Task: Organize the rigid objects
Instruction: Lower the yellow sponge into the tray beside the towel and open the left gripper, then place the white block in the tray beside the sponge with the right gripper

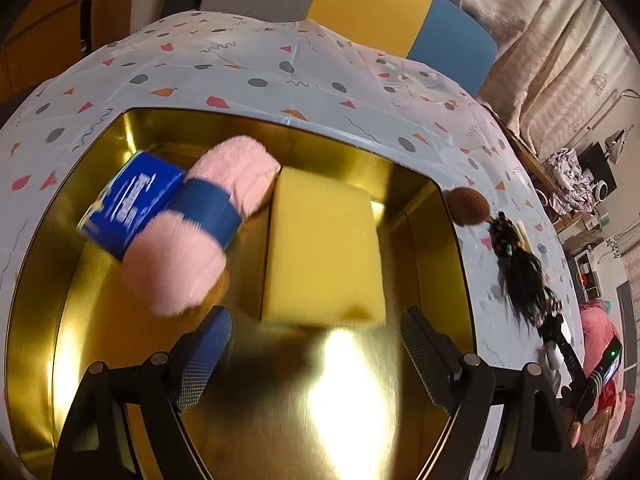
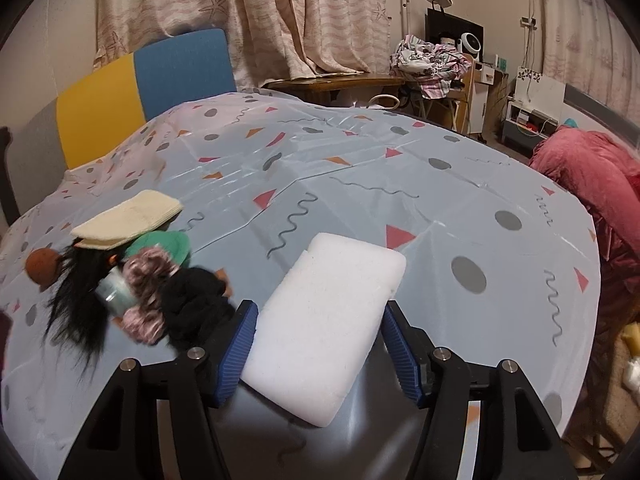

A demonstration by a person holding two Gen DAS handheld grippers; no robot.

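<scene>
In the left wrist view a gold metal tray (image 1: pixel 100 320) holds a blue can (image 1: pixel 128 200), a pink fluffy roll with a blue band (image 1: pixel 200 220) and a yellow sponge (image 1: pixel 324 248). My left gripper (image 1: pixel 316 344) hangs open over the tray. Nothing lies between its fingers, and the yellow sponge sits just beyond the fingertips. In the right wrist view a white sponge (image 2: pixel 340 280) lies lengthwise between the blue pads of my right gripper (image 2: pixel 316 332), which is shut on it above the patterned tablecloth (image 2: pixel 360 168).
A heap lies left of the right gripper: cream cloth (image 2: pixel 132 216), green piece (image 2: pixel 168 244), black hair (image 2: pixel 76 304), pink scrunchie (image 2: pixel 140 280), black fabric (image 2: pixel 192 300), brown ball (image 2: pixel 40 266). A yellow-and-blue chair (image 2: pixel 140 84) stands behind the table. Red fabric (image 2: pixel 592 176) is at the right edge.
</scene>
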